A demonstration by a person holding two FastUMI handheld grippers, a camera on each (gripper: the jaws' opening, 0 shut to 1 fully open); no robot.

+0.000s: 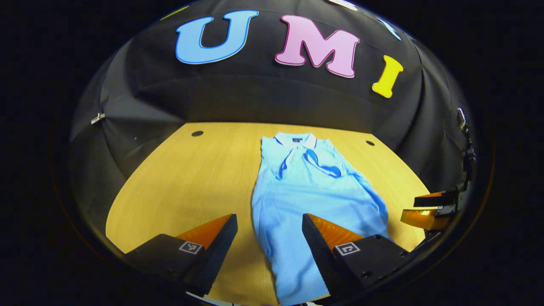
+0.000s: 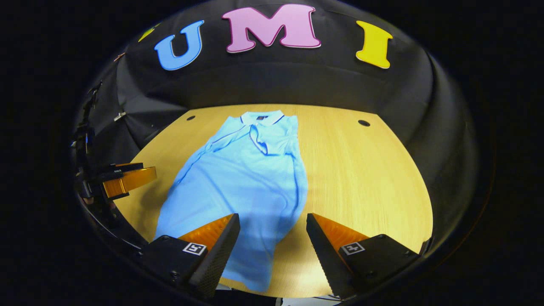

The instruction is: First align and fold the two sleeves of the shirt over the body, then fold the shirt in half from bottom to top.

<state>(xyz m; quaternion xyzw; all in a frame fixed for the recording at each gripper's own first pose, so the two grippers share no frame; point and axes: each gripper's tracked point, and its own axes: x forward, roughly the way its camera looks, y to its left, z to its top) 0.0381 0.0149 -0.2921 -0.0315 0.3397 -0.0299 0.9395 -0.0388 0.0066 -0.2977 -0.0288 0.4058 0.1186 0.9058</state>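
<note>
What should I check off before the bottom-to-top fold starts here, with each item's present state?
1. Sleeves folded over the body: ok; the shirt lies as a narrow strip with both sleeves in.
2. Collar at the far end, hem nearest the cameras: ok.
3. Left hand-held gripper open and holding nothing: ok.
4. Right hand-held gripper open and holding nothing: ok.
5. Hem corners lying flat: cannot tell; the near edge is partly out of view.
6. Table bare beside the shirt: ok.
</note>
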